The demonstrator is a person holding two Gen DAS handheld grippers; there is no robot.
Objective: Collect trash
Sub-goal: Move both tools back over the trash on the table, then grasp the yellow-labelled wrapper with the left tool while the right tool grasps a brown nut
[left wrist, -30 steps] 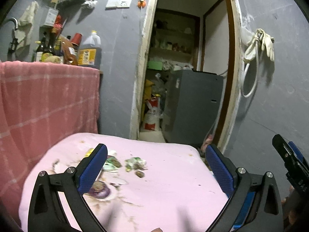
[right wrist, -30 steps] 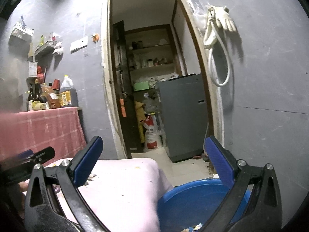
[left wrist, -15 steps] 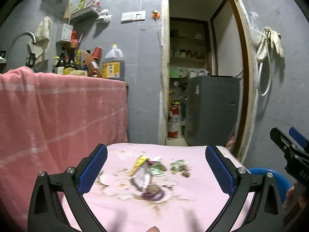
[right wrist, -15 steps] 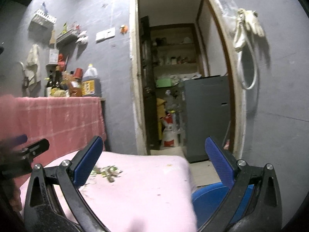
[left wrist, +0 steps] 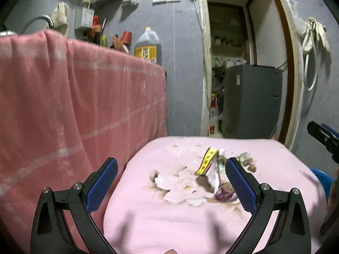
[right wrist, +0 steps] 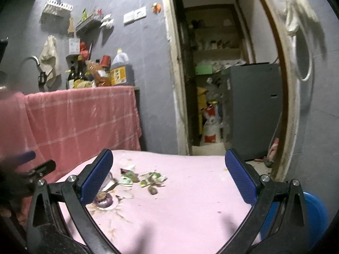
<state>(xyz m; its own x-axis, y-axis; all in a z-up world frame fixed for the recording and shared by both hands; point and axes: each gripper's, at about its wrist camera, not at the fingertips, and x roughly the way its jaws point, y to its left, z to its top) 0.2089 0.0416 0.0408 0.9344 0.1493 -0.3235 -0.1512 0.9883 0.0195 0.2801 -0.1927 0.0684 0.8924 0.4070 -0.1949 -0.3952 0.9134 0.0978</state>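
Left wrist view: left gripper hovering with jaws spread wide, holding nothing, above pink cloth. Trash pile lying on cloth, near right fingertip. Right gripper also gaping wide, empty; blue bin sitting at right, beside cloth.

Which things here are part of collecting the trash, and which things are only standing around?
Part of the job:
- trash pile on the pink cloth
- yellow wrapper
- blue bin
- left gripper and right gripper, both open and empty

Only standing around:
- oil jug
- grey cabinet
- gloves hanging on the wall
- red plaid cloth
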